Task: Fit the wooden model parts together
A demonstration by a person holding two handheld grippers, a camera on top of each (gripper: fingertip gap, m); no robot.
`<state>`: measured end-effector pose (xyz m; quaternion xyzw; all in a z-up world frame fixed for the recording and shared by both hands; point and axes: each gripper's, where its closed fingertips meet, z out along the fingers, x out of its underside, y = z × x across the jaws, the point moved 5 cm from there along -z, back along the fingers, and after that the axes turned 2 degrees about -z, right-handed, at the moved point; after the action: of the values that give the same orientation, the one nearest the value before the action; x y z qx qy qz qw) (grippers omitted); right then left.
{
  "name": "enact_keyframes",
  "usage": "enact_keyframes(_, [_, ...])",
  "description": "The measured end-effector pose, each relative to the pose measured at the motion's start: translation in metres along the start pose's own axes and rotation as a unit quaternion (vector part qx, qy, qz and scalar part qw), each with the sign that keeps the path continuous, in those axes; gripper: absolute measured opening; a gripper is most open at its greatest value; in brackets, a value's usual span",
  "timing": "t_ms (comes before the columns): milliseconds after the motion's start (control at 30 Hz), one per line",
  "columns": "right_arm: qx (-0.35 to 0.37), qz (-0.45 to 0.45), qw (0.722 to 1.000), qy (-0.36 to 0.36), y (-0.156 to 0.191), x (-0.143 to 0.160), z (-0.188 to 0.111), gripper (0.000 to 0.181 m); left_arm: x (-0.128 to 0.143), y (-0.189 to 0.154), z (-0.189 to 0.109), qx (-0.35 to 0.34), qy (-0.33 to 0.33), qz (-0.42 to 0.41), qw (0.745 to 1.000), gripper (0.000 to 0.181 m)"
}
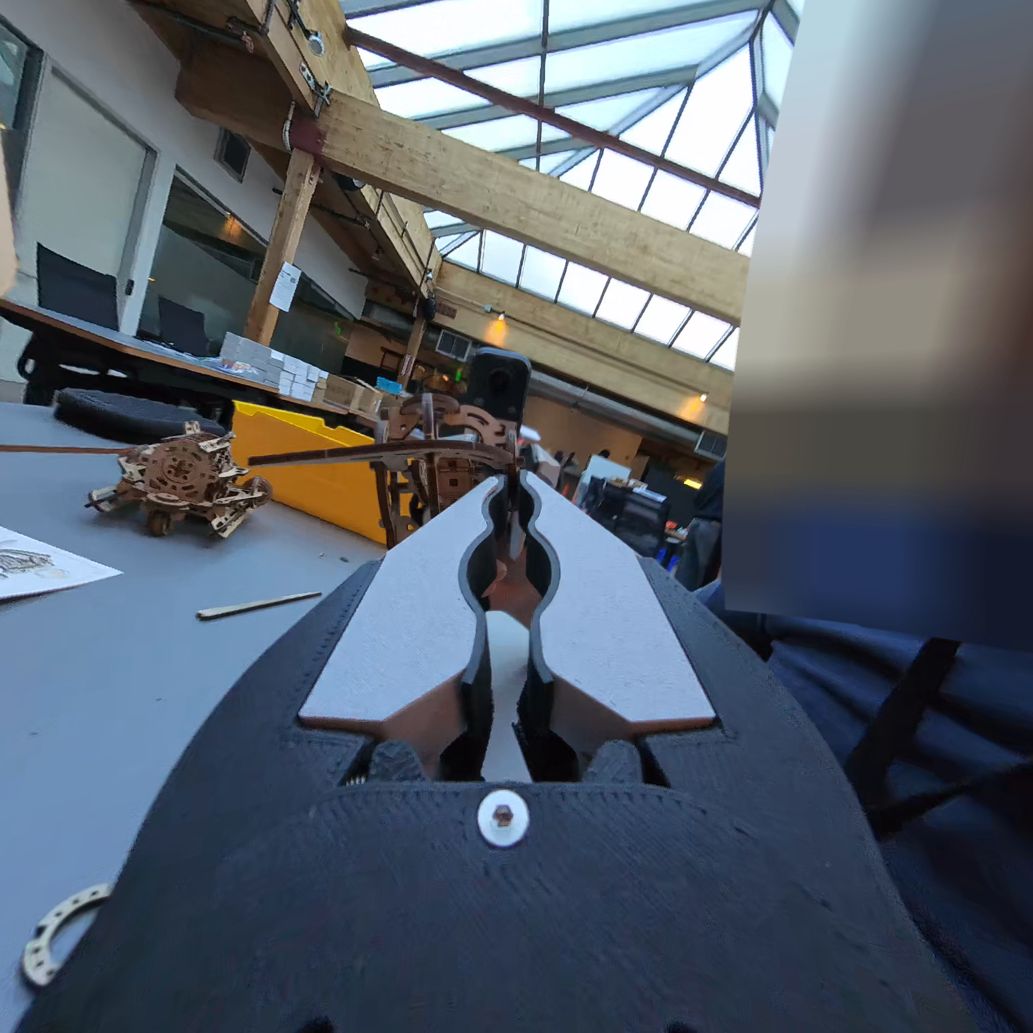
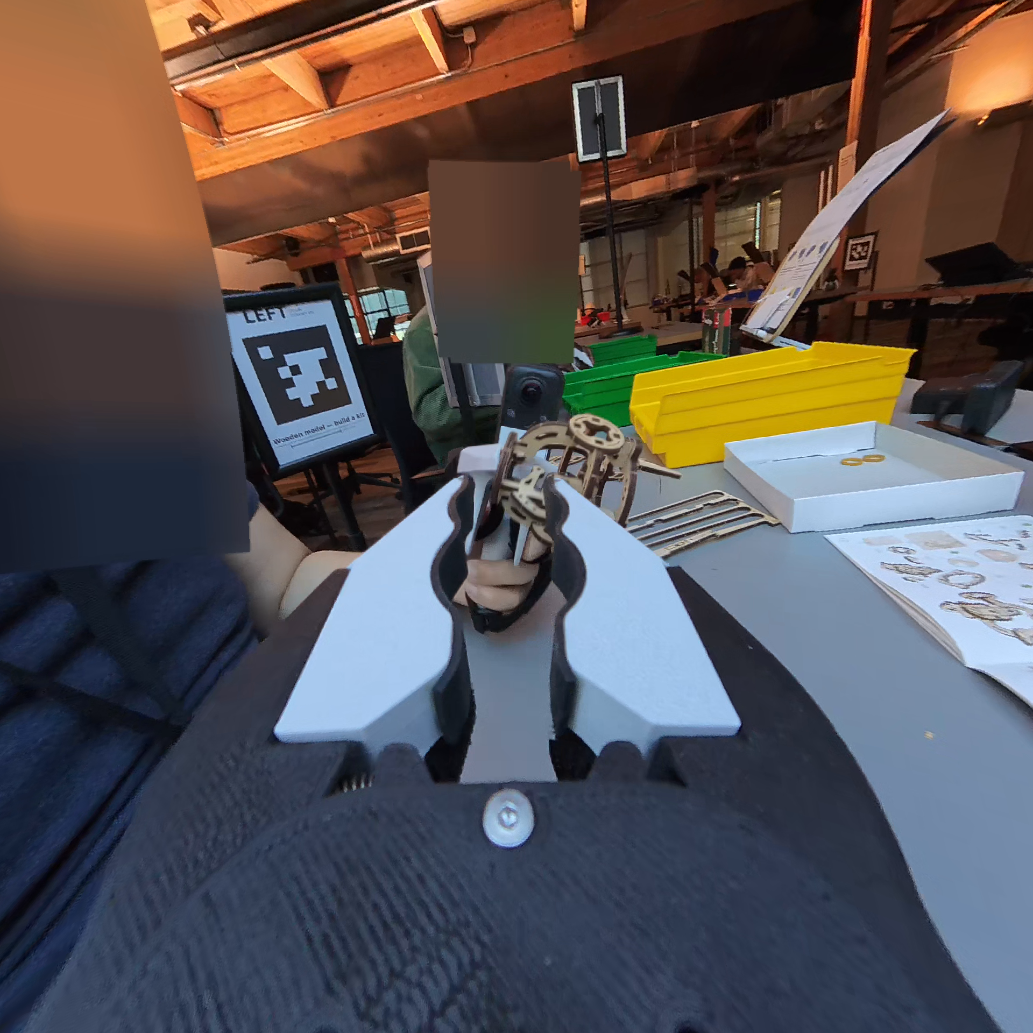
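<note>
A partly built wooden model of laser-cut plates and gears is held in the air between both grippers, which face each other. My left gripper is shut on a thin edge of it, with the jaws almost touching. In the right wrist view the model sits at the tips of my right gripper, which is shut on its near gear part. The left gripper's white finger and a hand show just behind it. A second wooden model stands on the grey table.
A loose wooden stick and a curved wooden piece lie on the table. Yellow bins, green bins, a white tray holding two small rings, a wooden parts frame and an instruction booklet are to the right. The grippers are tip to tip, or close to it.
</note>
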<state>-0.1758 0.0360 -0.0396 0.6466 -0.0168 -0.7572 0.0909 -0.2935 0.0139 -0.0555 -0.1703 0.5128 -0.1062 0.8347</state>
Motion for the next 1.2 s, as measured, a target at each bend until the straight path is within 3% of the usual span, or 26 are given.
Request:
enact_keyframes(100, [0.03,-0.03,0.999,-0.012,-0.005,-0.008,-0.01,0.021,-0.005,0.009,-0.009,0.006,-0.02,-0.064,0.998,0.0])
enact_keyframes(400, [0.074,-0.066,0.995,0.016,-0.019,-0.002,-0.018,0.032,0.017,0.023,-0.003,-0.018,0.067,-0.15,0.986,0.0])
enact_keyframes(567, [0.095,-0.186,0.974,0.086,-0.016,0.007,-0.02,0.03,0.024,0.023,-0.004,-0.018,0.098,-0.213,0.972,0.0])
enact_keyframes(833, [0.08,-0.257,0.947,0.173,-0.01,0.031,-0.011,0.026,0.035,0.032,-0.011,-0.057,0.12,-0.281,0.951,0.0])
enact_keyframes(1000, [0.075,-0.208,0.956,0.191,-0.014,0.041,-0.008,0.026,0.036,0.035,-0.014,-0.07,0.114,-0.287,0.949,0.0])
enact_keyframes(1200, [0.08,-0.165,0.969,0.164,-0.017,0.032,-0.011,0.025,0.034,0.036,-0.015,-0.076,0.109,-0.284,0.95,0.0])
